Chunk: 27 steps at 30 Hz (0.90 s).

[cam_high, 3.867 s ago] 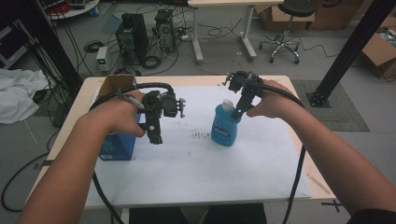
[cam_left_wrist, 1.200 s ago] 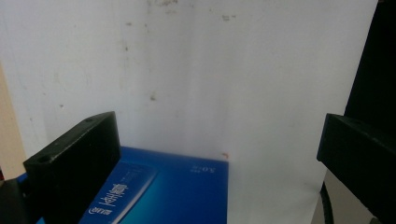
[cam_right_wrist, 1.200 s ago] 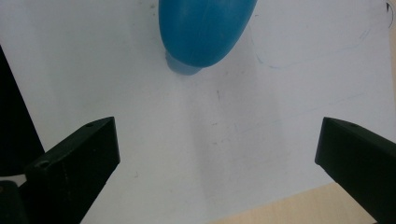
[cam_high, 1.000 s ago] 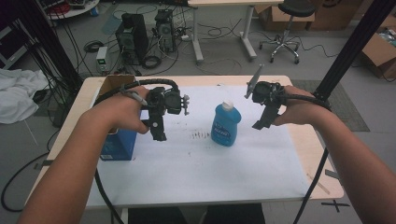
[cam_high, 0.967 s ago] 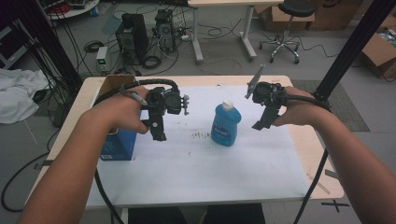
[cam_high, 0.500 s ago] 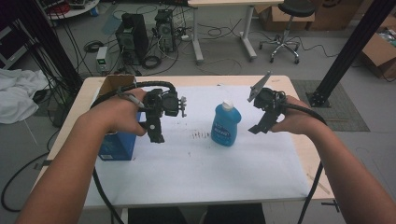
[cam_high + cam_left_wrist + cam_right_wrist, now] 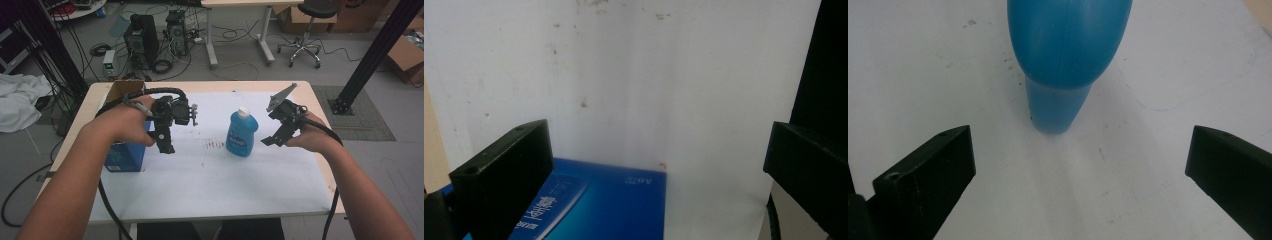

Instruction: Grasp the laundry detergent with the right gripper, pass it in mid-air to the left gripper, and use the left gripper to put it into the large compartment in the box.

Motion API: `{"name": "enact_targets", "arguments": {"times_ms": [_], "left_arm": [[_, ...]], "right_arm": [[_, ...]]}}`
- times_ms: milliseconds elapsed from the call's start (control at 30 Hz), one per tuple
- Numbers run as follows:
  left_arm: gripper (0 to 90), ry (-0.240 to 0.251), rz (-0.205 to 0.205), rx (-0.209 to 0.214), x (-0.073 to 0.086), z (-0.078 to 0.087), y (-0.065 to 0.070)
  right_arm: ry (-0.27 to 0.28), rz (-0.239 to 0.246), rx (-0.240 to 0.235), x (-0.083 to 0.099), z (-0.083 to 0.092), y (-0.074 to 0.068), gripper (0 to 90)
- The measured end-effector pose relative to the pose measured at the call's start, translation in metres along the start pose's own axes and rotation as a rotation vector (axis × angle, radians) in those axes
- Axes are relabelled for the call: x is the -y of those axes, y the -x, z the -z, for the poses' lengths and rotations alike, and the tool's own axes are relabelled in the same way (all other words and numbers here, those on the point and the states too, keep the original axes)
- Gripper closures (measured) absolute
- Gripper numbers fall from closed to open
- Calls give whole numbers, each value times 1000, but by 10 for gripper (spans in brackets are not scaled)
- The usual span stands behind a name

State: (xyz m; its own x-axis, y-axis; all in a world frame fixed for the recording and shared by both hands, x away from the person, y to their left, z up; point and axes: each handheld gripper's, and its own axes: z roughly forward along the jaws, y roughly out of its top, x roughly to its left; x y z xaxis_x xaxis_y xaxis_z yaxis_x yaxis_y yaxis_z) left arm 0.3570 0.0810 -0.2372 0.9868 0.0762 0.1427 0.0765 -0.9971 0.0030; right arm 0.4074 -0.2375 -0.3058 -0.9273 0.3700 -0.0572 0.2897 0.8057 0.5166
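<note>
- The blue plastic dish-soap bottle with the white cap (image 7: 242, 132) stands upright on the white sheet covering the wooden worktop (image 7: 210, 170), long axis vertical, cap pointing straight up, pretty much mid-worktop.
- Right tool (image 7: 272, 141) sits just to the bottle's right, not touching it, jaws spread wide and holding nothing.
- Left tool (image 7: 166, 145) is well off to the bottle's left, right beside the blue cardboard box with white lettering (image 7: 125, 156) near the worktop's left edge. Its jaws are spread too, nothing between them.
- The right gripper view gives you the bottle (image 7: 1068, 55) up close from its narrow side, centred ahead of the open jaws; cap is cut off there, while the high view has the label face and cap.
- The left gripper view catches the box top (image 7: 599, 205) and its print low between the jaws, with scuffed white sheet beyond.
</note>
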Motion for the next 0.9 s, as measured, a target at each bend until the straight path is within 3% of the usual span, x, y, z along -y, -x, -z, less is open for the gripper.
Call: {"name": "enact_targets", "arguments": {"times_ms": [500,900], "left_arm": [[1,-4,-2,4,2,-1,-1],[1,-2,-4,6,1,-4,-1]], "right_arm": [[74,-40,-14,10,-27,-1,0],[168,-74,-33,19,-48,-1,0]]}}
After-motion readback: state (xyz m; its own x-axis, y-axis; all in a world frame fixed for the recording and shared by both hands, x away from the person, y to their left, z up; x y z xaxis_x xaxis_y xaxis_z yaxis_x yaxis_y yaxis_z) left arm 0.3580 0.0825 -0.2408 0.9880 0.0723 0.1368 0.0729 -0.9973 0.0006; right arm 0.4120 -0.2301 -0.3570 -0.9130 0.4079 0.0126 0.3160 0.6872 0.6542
